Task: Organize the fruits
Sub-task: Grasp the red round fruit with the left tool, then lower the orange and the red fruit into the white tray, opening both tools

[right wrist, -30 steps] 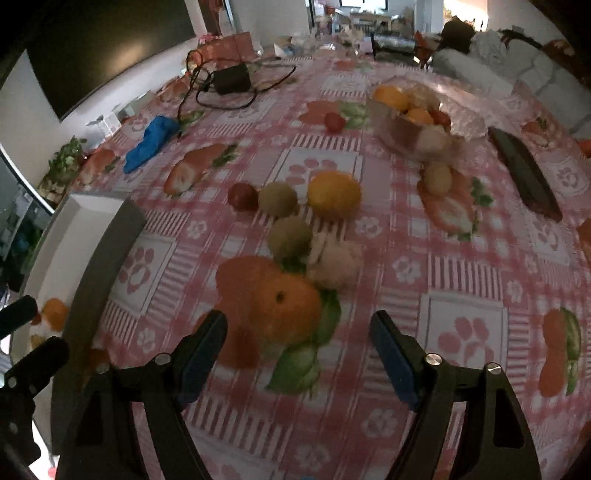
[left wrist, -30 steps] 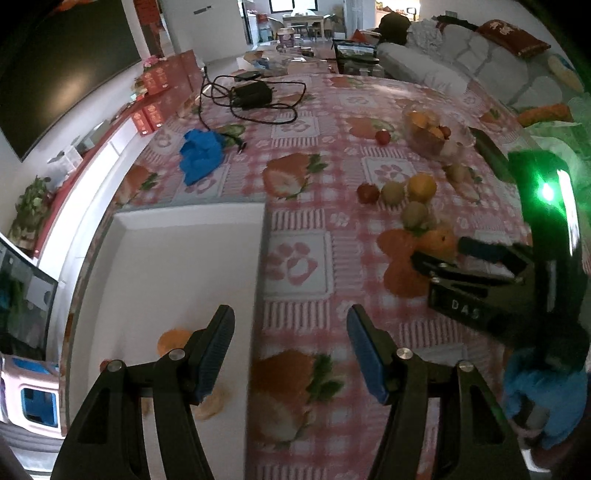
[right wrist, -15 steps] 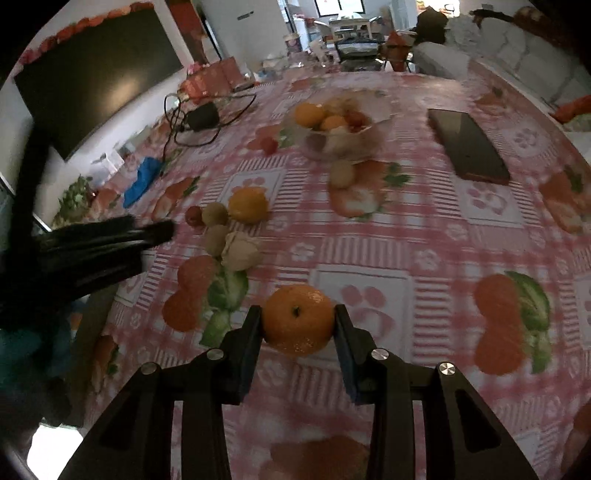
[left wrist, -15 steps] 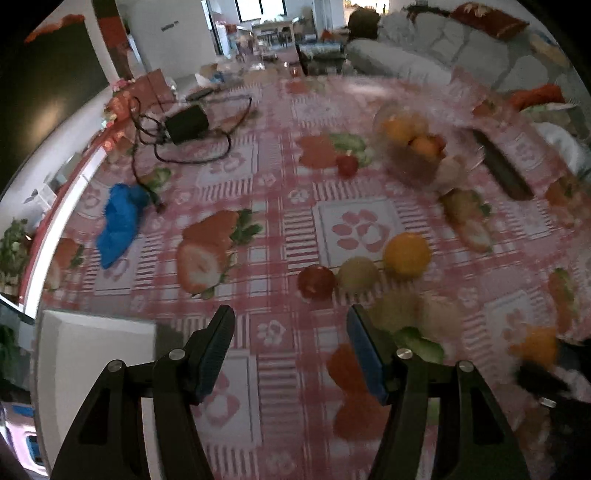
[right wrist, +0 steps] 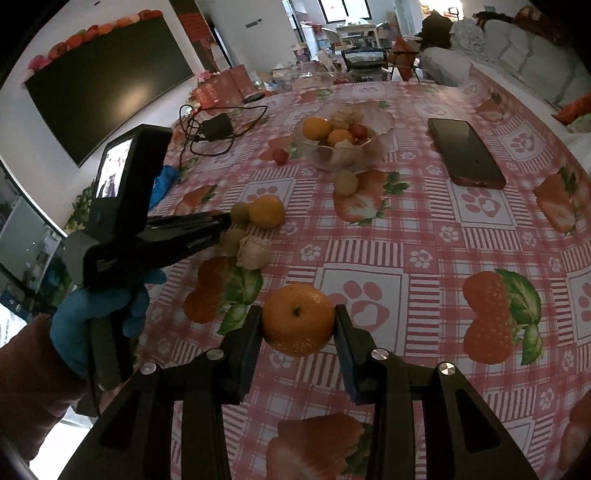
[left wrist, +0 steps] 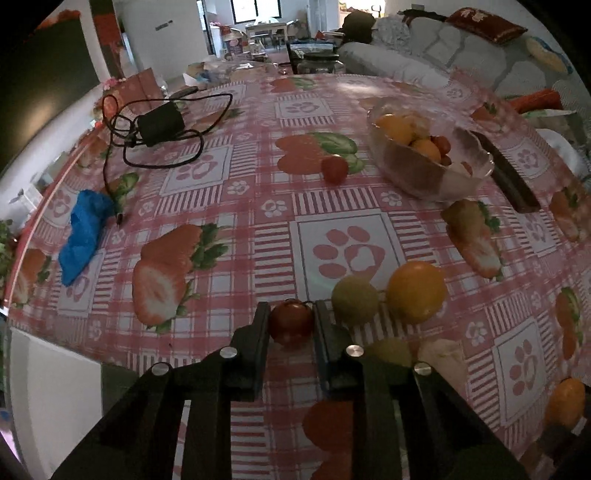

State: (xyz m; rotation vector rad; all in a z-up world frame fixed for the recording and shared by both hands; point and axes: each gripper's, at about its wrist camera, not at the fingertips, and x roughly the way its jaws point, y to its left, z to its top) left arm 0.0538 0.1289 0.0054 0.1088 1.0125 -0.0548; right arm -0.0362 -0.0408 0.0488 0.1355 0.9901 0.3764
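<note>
Both wrist views are dim and slightly grainy, with a cool indoor cast. Daylight enters from the bright windows [left wrist: 255,9] at the upper centre of each frame and falls off toward the bottom, where the black gripper fingers [left wrist: 258,343] sit nearly in silhouette. The large dark wall screen [right wrist: 110,85] at upper left carries a soft pale glare patch. Fisheye distortion bows the pink checked fruit-print tablecloth [left wrist: 258,206] into a dome, and black vignetting fills the corners. Edges look soft; the centre stays fairly sharp.
</note>
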